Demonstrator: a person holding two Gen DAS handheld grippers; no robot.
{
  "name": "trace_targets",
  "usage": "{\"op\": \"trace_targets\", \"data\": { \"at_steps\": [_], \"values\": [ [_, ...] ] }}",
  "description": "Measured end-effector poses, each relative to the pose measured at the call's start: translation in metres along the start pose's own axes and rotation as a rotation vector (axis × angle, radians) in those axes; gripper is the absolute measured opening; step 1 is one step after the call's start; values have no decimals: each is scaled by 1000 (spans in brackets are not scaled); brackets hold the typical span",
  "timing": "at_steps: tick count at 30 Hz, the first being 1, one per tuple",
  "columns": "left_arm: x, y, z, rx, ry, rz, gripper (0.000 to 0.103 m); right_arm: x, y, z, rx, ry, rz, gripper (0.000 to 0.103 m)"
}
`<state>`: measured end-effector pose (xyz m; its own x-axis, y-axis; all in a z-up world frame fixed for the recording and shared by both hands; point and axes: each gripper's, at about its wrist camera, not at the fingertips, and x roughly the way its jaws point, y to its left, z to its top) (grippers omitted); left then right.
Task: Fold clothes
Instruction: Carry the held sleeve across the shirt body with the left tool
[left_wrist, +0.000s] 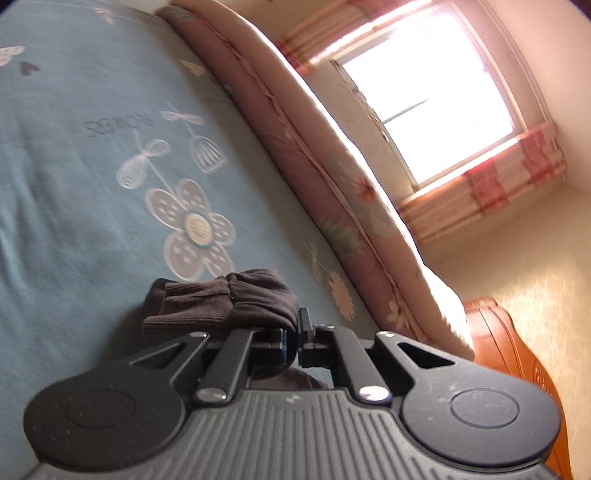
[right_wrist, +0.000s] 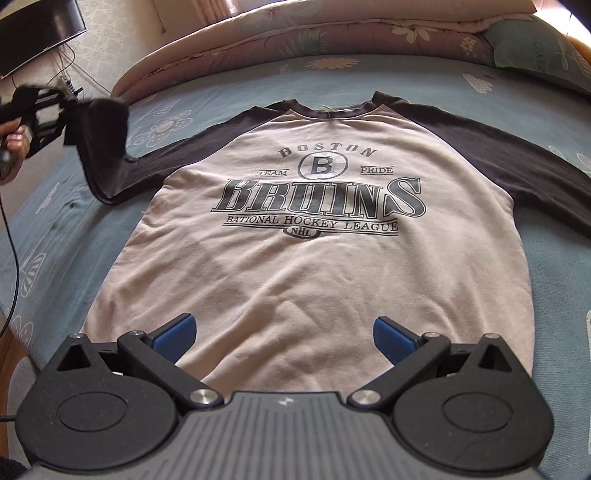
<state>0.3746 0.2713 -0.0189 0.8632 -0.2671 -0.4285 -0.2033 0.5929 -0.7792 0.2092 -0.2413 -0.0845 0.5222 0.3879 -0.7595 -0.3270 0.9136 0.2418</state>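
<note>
The pale pink, dark-sleeved Bruins sweatshirt (right_wrist: 295, 236) lies flat on the blue flowered bed (right_wrist: 55, 229). The left gripper (left_wrist: 291, 326) pinches its dark ribbed cuff (left_wrist: 221, 299), lifted; the right gripper (right_wrist: 284, 338) hovers spread above the hem.

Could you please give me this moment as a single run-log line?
left gripper: shut on sleeve cuff, lifted | right gripper: open above shirt hem | sweatshirt: flat on bed, unfolded

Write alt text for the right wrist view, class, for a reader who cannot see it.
A pale Bruins sweatshirt lies face up on a blue floral bedsheet. The left gripper lifts its dark sleeve cuff, while the right gripper hangs open over the hem.
</note>
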Motion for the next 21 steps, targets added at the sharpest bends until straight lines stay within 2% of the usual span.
{"op": "trace_targets", "data": {
  "at_steps": [9, 21],
  "values": [
    [33, -76, -44, 73, 75, -48, 3, -14, -20, -13, 26, -25, 28, 103],
    [62, -154, -88, 147, 147, -103, 3, -23, -49, -22, 90, -54, 57, 103]
  ]
}}
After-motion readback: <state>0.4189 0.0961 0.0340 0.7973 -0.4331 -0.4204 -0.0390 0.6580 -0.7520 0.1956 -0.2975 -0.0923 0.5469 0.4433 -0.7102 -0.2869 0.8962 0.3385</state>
